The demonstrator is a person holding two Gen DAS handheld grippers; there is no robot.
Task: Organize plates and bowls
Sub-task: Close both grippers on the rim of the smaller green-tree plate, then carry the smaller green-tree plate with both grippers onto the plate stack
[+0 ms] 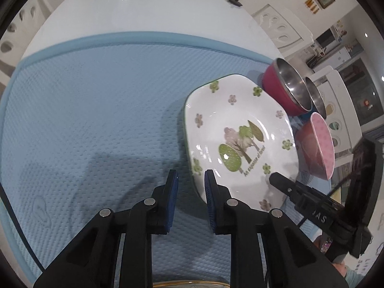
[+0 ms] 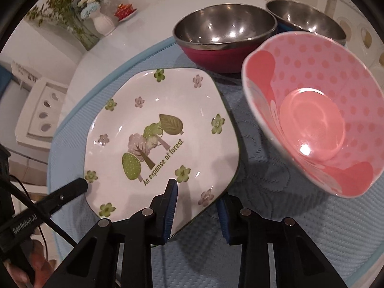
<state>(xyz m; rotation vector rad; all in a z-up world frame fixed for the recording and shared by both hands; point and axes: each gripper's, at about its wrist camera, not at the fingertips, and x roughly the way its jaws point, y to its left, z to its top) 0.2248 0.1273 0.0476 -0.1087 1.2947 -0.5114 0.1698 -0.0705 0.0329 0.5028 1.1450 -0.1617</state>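
**Clerk:** Item one, nearest?

**Keeper:** Left gripper (image 1: 190,175), black with blue pads, pointed steeply down. Its fingers were clenched on the near left rim of the plate (image 1: 240,120), one pad over the plate's face and the other outside the edge.

**Clerk:** Item two?

**Keeper:** Right gripper (image 2: 196,192), same make. It was grasping the same plate at the near right rim, with one pad on top and the other partly hidden behind the edge.

**Clerk:** The plate itself?

**Keeper:** White, squarish with rounded corners, printed with trees, small green and mauve flowers and the words "An expanse of forest". It lay at the right-hand part of a quilted blue mat (image 1: 96,96), held between both grippers.

**Clerk:** Beyond it?

**Keeper:** A pink bowl (image 2: 312,120), polka-dotted inside, on the mat just beside the plate's right edge and apart from it. Behind that, a steel bowl with a red outside (image 2: 225,28), near the plate's far corner. Just beside the red one, to its right, a second steel bowl (image 2: 304,16) with a blue outside.

**Clerk:** Furthest?

**Keeper:** A glossy white table (image 1: 132,7) under the mat. At its far side stood a white vase of blue and yellow flowers (image 2: 103,24), with a small dish holding something red (image 2: 124,10) beside it
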